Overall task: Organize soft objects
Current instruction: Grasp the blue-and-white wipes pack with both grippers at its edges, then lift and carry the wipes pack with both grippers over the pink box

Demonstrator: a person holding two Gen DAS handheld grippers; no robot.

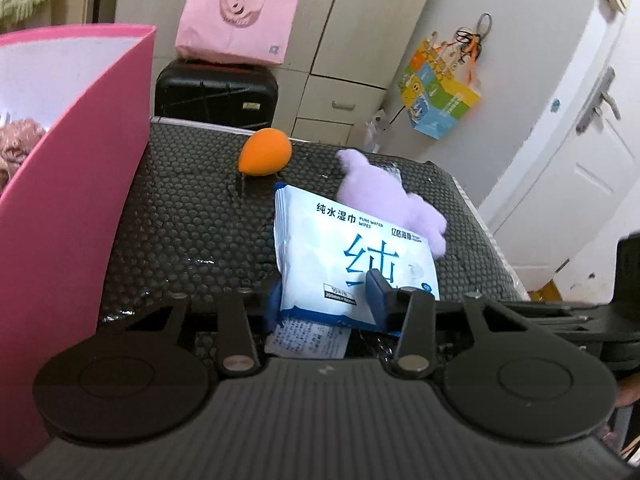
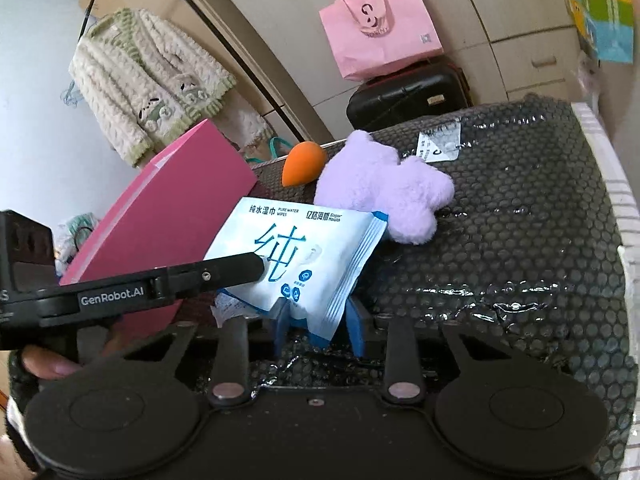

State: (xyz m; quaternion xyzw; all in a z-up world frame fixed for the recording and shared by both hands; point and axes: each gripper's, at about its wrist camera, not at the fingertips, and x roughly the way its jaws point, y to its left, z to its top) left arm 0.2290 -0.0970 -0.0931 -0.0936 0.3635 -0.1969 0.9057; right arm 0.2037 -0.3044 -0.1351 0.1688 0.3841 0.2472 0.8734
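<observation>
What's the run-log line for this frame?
left gripper: shut on wipes pack | right gripper: shut on wipes pack | purple plush, orange sponge: on mat, untouched

- The wipes pack (image 1: 352,256) carries "纯水湿巾" with "PURE WATER WIPES" beside it along its top, and a large blue "纯" across the middle.
- Low on the same pack a dark strip reads "200mm×150mm"; the line above it is too small to make out.
- The left tool (image 2: 256,268) bears "GenRobot.AI" in white on its black side.
- The pink paper bag (image 2: 380,26) shows a logo; the word under it is too blurred to read.
</observation>
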